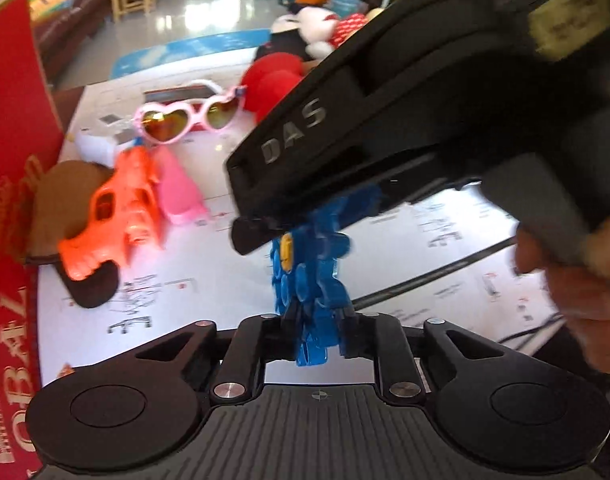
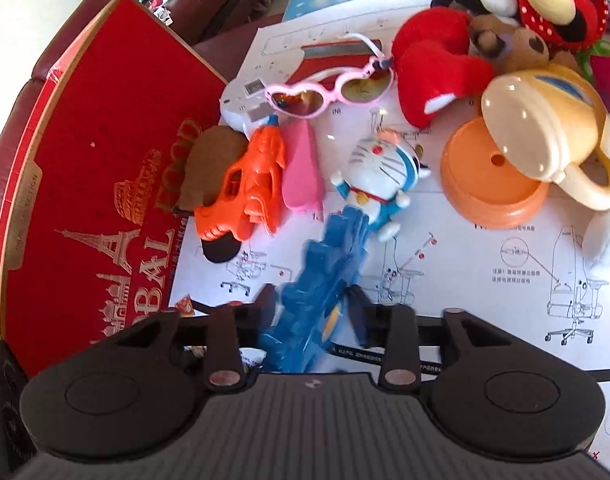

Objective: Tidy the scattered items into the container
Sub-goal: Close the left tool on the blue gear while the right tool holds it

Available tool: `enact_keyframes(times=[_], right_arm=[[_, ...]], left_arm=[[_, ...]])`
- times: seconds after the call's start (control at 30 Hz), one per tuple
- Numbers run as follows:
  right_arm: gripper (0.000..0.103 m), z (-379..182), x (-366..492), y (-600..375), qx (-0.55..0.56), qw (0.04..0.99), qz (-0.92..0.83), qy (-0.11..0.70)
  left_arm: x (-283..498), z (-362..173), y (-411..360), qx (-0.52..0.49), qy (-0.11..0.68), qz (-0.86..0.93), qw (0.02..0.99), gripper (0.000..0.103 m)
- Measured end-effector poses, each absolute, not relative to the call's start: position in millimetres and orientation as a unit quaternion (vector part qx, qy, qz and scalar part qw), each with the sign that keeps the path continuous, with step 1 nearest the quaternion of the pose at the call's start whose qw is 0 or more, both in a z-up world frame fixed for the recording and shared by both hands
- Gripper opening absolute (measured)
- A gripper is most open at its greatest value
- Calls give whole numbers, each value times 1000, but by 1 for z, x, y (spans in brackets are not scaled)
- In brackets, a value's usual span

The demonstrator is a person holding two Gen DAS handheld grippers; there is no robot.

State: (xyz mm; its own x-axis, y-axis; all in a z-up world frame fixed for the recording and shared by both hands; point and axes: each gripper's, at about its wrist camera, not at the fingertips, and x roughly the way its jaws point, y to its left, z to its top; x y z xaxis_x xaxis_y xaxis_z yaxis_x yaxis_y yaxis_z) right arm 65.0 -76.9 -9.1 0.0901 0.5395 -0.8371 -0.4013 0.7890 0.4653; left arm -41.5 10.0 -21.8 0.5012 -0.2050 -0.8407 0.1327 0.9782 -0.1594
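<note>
A blue plastic toy (image 1: 309, 264) hangs over the white instruction sheet, and both grippers have hold of it. In the left wrist view my left gripper (image 1: 319, 318) is shut on its lower end, fingers tight against both sides. The black housing of the other gripper (image 1: 385, 100) reaches in from the upper right onto the toy's far end. In the right wrist view my right gripper (image 2: 315, 306) is clamped on the same blue toy (image 2: 329, 264), which is blurred. The red box (image 2: 85, 168) with gold lettering lies to the left.
On the sheet lie an orange toy gun (image 2: 245, 184), a pink piece (image 2: 301, 164), heart-shaped sunglasses (image 2: 329, 88), a blue-and-white cat figure (image 2: 385, 168), an orange lid (image 2: 489, 188), a cream cup (image 2: 545, 128) and plush toys (image 2: 433, 60). A hand (image 1: 577, 292) holds the right gripper.
</note>
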Motion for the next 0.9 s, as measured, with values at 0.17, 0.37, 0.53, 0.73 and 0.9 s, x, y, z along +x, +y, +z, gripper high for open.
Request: enact_keyframes(times=[0.17,0.37,0.53,0.73,0.9], right_arm=[[49,-13,68,-80,58,742,309,592],[30,-16,65,-82,50,744,312,589],[27,-14,63,-80,48,740,319,590],[27,-14,61,-80,50,738,324,590],[28,-14,59,-85,59,737,328,589]], left_arm=[[-45,-19,7,-48,488,-112,864,13],[-32,-30,9,-31,502,-44,863,37],[-26,-36,-2,-4,506,-36,862,39],[-27,-34,-7,25,509,-36,860,31],[-29,-34,-15,48,510,-32,858,29]])
